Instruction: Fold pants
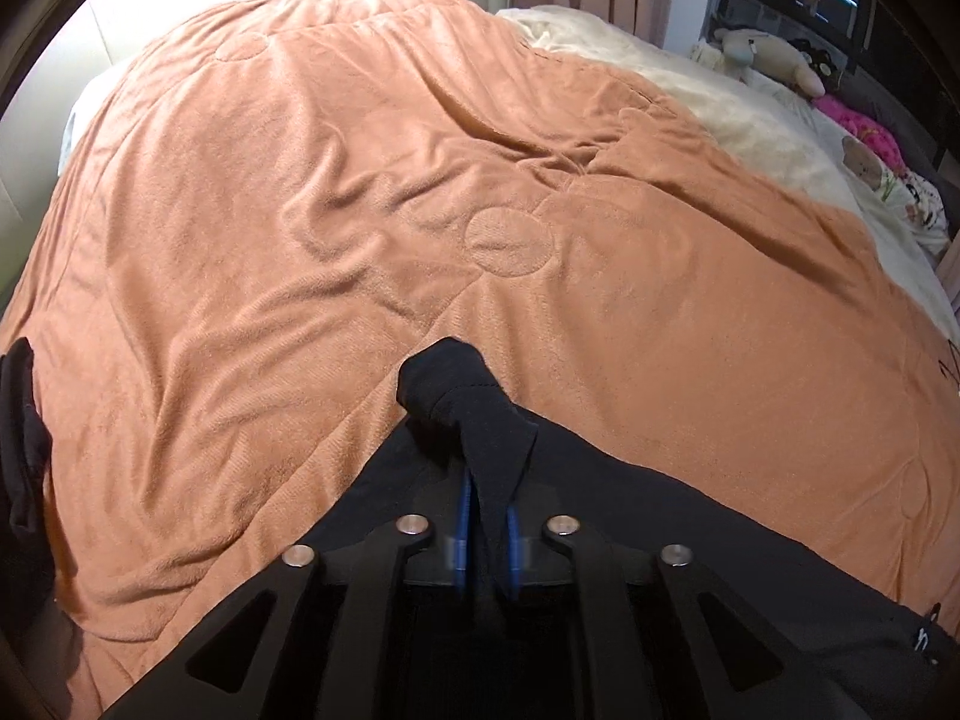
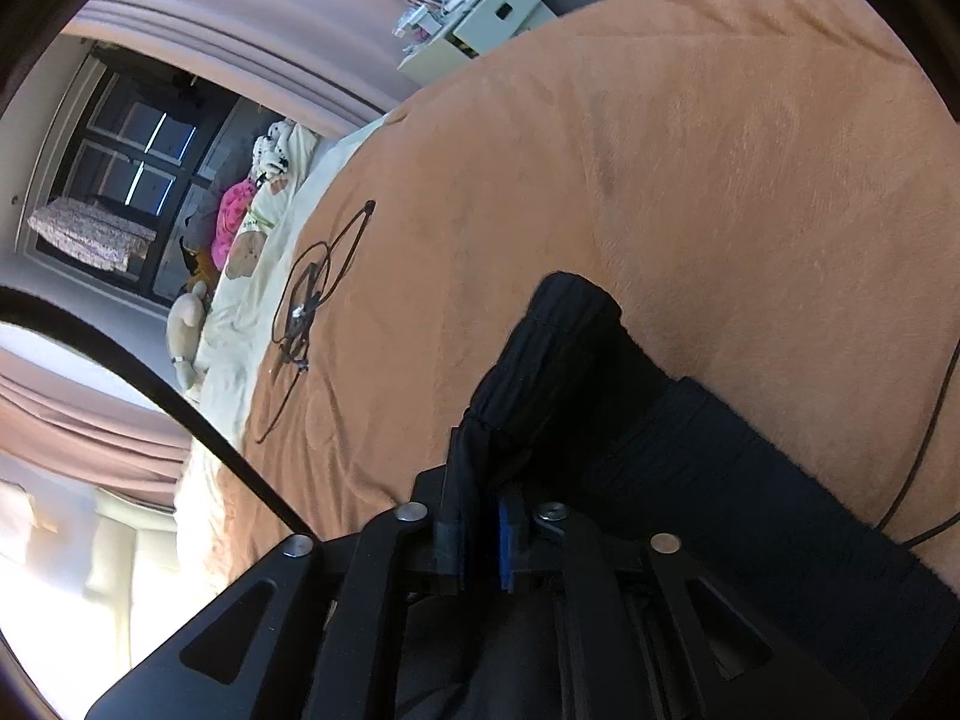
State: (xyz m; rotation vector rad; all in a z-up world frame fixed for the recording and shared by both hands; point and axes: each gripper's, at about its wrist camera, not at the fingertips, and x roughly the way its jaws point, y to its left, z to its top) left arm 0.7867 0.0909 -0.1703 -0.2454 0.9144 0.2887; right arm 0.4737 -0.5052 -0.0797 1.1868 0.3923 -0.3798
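Black pants (image 1: 660, 528) lie on the orange blanket (image 1: 300, 210) of a bed. A bunched corner of them (image 1: 444, 384) rises just ahead of my left gripper (image 1: 486, 480). A strip of the cloth runs down between its blue pads (image 1: 461, 516), which stand slightly apart from it, so the gripper is open. In the right wrist view the pants (image 2: 690, 450) stretch to the lower right, with a ribbed, rolled end (image 2: 564, 324) in front. My right gripper (image 2: 480, 498) has a fold of that cloth between its jaws, loosely, with the blue pad (image 2: 505, 540) off the fabric.
A black cable loop (image 2: 312, 294) lies on the blanket (image 2: 660, 150), and another cable (image 2: 924, 450) crosses at the right. A cream sheet (image 1: 750, 120) and soft toys (image 1: 774, 54) line the far side. Dark cloth (image 1: 18, 450) hangs at the left edge. A white box (image 2: 480, 18) stands beyond the bed.
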